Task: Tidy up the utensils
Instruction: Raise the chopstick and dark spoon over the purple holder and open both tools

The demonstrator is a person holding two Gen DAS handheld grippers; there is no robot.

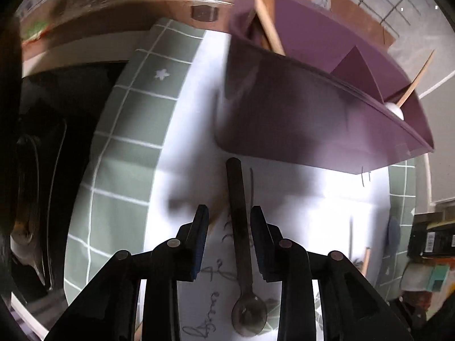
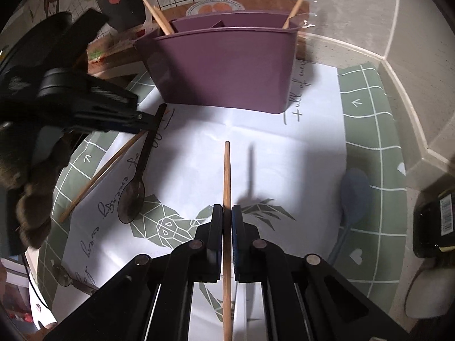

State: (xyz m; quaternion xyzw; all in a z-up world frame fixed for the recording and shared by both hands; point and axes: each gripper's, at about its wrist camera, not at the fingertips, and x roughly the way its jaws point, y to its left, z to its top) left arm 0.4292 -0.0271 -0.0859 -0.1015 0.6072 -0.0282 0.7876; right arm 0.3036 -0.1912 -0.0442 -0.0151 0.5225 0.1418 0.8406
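In the right wrist view my right gripper [image 2: 227, 213] is shut on a wooden chopstick [image 2: 227, 176], which points toward the purple utensil caddy [image 2: 221, 68] and throws a shadow on the mat. Several chopsticks [image 2: 162, 20] stand in the caddy. My left gripper [image 1: 229, 216] points down over a dark translucent spoon [image 1: 249, 315]. Its fingers straddle the handle with a gap on the left side, so it is open. From the right wrist view the left gripper [image 2: 143, 120] sits at the handle end of that spoon [image 2: 132, 199], left of the caddy [image 1: 298, 119].
A loose chopstick [image 2: 105, 170] lies beside the dark spoon. A blue spoon [image 2: 352, 199] rests at the mat's right edge, and another spoon [image 2: 62, 275] at lower left. The green grid mat [image 2: 369, 142] meets a raised ledge [image 2: 412, 130] on the right. A furry sleeve [image 2: 34, 199] is at left.
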